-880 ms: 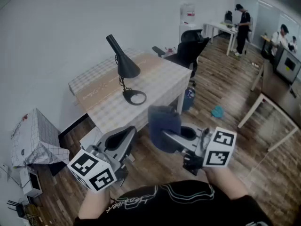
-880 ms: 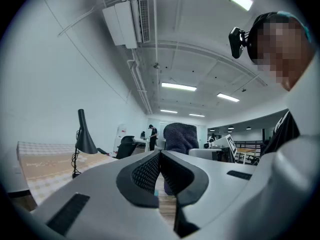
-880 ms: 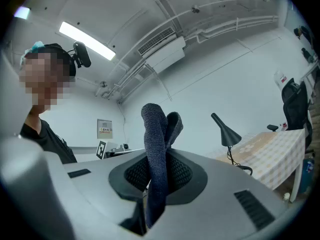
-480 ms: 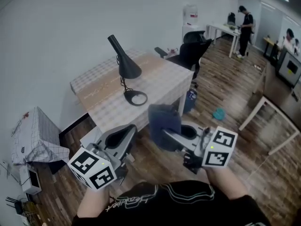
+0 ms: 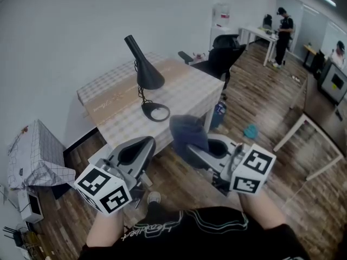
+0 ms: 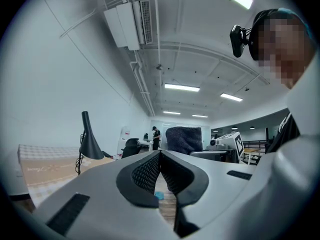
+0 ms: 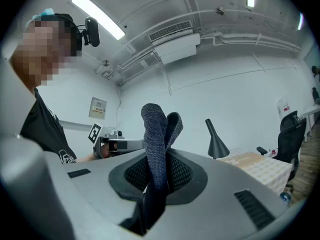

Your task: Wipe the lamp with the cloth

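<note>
A black desk lamp with a cone shade and ring base stands on the checked table; it also shows far off in the left gripper view as the lamp and in the right gripper view as the lamp. My right gripper is shut on a dark blue cloth, which sticks up between its jaws as the cloth. My left gripper is shut with nothing in it. Both grippers hang in front of the table's near edge, short of the lamp.
A black office chair stands at the table's right end. A covered box sits on the floor at left, a white table frame at right. People stand at a desk far back.
Both grippers have drifted slightly closer to the table. The view has shifted a little. The cloth stays held in the right gripper.
</note>
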The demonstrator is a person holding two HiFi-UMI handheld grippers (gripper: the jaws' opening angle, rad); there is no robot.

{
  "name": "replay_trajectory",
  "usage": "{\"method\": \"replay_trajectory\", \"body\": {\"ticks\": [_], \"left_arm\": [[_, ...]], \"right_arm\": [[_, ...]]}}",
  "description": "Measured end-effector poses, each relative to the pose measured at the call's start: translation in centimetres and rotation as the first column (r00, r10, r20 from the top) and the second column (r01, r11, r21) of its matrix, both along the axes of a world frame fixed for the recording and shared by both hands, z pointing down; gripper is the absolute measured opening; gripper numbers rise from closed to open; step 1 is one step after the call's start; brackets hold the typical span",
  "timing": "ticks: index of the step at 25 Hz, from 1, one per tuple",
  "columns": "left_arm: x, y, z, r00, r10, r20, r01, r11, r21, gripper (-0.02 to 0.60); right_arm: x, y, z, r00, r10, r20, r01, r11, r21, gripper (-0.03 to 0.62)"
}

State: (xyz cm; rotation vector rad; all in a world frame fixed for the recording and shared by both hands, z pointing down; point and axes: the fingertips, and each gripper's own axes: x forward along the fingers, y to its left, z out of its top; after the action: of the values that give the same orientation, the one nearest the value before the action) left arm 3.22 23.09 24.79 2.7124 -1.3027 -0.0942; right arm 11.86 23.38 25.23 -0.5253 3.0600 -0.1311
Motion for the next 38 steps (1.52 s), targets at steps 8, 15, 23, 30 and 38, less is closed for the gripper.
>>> {"method": "replay_trajectory", "body": {"ticks": [8,15,23,30,38], "left_arm": [[-4.8,-6.7,1.0,1.000,0.006,-0.022,-0.007,1.000,-0.029,0.001],[-10.7,-14.2,1.0,0.998,0.023,-0.051,-0.026,0.998,-0.058,0.002],[-17.4,-21.7,0.2,0.996,0.067,-0.067,-0.071,0.995,-0.063,0.000],[-21.9,-26.6,0.6,0.989,0.123,-0.085,-0.129,0.990,-0.062,0.000],[-24.8,-30.5,0.9,0.978,0.180,-0.102,-0.185,0.982,-0.042,0.001]], "right_arm": [[-4.7,-6.6,1.0,0.999,0.017,-0.052,-0.017,1.000,-0.011,0.054],[-10.3,-13.9,0.1,0.994,0.058,-0.089,-0.059,0.998,-0.005,0.054],[-16.9,-21.6,-1.7,0.983,0.132,-0.130,-0.126,0.991,0.052,0.054],[-21.6,-27.5,-3.1,0.952,0.239,-0.191,-0.210,0.964,0.161,0.054],[-24.8,-32.6,-6.1,0.876,0.406,-0.260,-0.301,0.882,0.362,0.054]]}}
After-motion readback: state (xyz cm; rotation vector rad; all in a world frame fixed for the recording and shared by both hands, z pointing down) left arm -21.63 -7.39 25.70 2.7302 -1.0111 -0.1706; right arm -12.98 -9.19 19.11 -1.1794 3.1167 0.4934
